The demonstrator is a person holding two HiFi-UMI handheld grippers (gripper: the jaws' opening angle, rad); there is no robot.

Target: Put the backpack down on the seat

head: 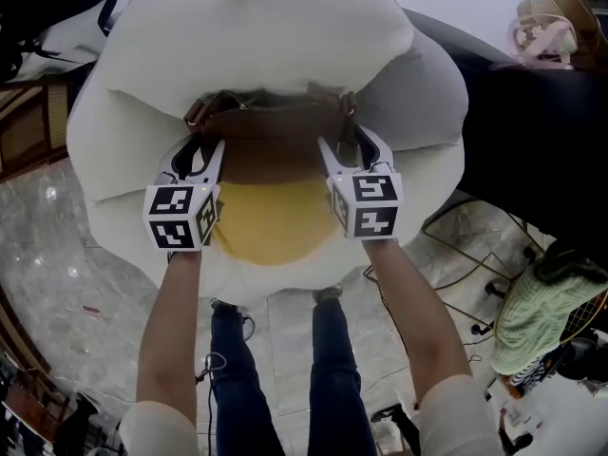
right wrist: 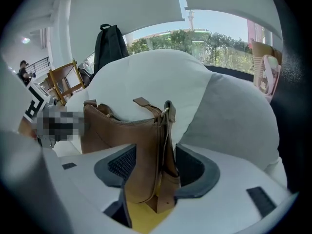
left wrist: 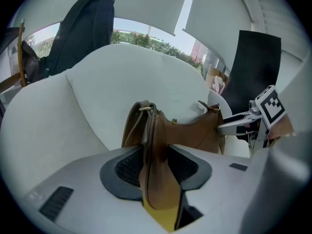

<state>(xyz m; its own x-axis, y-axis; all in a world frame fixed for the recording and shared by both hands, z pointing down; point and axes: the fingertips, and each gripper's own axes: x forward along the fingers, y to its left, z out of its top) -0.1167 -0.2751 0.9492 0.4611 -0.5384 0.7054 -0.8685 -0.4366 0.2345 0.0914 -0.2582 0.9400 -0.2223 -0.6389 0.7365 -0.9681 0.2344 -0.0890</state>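
White seat (head: 256,46), brown bag (head: 275,136) partly hidden

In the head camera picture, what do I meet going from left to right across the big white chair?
left gripper → brown bag → right gripper

Items counted: one brown bag (head: 275,126), two hand-held grippers (one left hand-held gripper (head: 201,145), one right hand-held gripper (head: 347,145)), one white seat (head: 256,27), one yellow cushion (head: 275,221), one dark backpack (left wrist: 83,30), one wooden chair (right wrist: 63,84), and one person (head: 237,378) with two forearms (head: 166,331) in view.
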